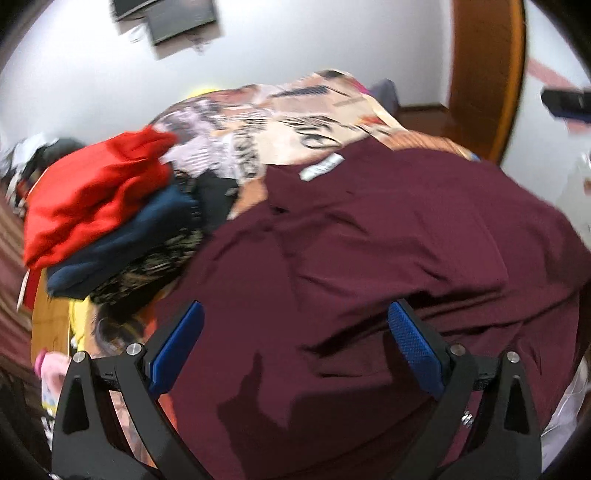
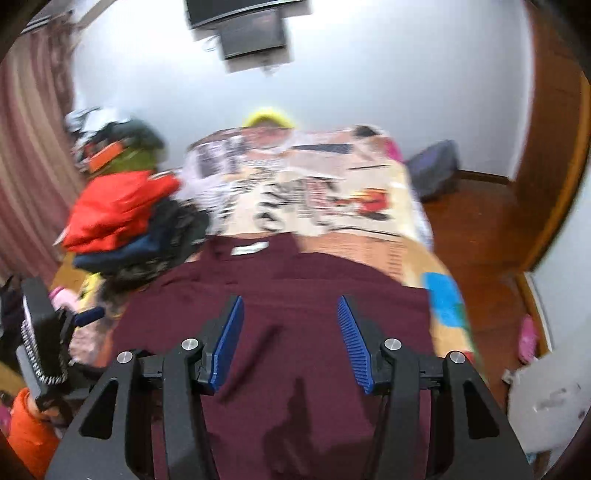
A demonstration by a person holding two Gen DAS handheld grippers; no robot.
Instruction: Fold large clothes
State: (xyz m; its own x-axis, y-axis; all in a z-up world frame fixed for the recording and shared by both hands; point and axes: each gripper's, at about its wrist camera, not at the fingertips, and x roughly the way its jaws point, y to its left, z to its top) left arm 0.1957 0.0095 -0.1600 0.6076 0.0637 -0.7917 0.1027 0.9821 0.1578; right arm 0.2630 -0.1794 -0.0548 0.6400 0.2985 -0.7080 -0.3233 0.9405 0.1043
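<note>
Maroon shirt [image 2: 280, 306] spreads across the lower middle of the frame, under both grippers; right gripper [image 2: 290, 314] and left gripper [image 1: 295, 325] gape, holding nothing.

Patterned bedspread [image 2: 332, 195], wall-mounted screen [image 2: 251, 33], wooden door [image 1: 484, 74], striped curtain [image 2: 29, 155]

A large maroon garment [image 2: 288, 295] lies spread flat on the bed, wrinkled, its white neck label [image 2: 249, 248] at the far edge, beside a pile of folded clothes [image 2: 122, 218].
</note>
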